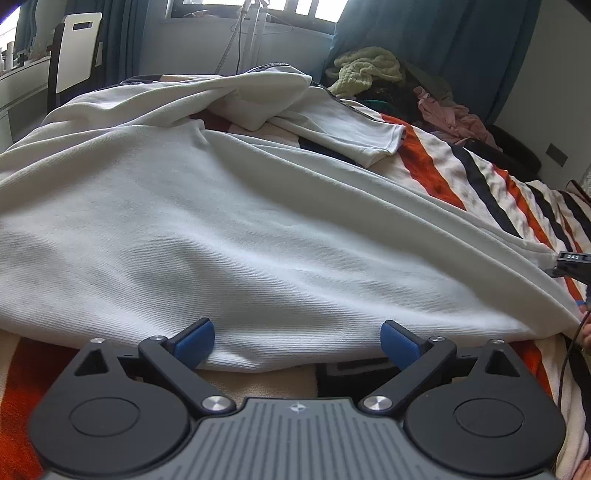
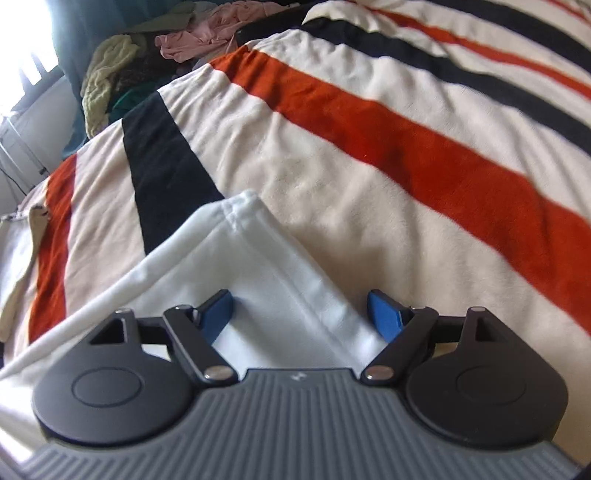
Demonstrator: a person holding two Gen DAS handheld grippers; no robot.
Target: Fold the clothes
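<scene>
White shirt lies on the striped blanket, both hand-held grippers released at its hem.

Daylight from overexposed windows, soft shadows, fisheye-bent edges, slight blur in right view

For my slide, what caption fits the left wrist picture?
Open left gripper at the hem of a white shirt on a striped blanket.

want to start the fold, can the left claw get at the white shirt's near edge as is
Probably yes: the left claw is open and the white shirt hem lies right between its fingers, nothing in the way.
</scene>
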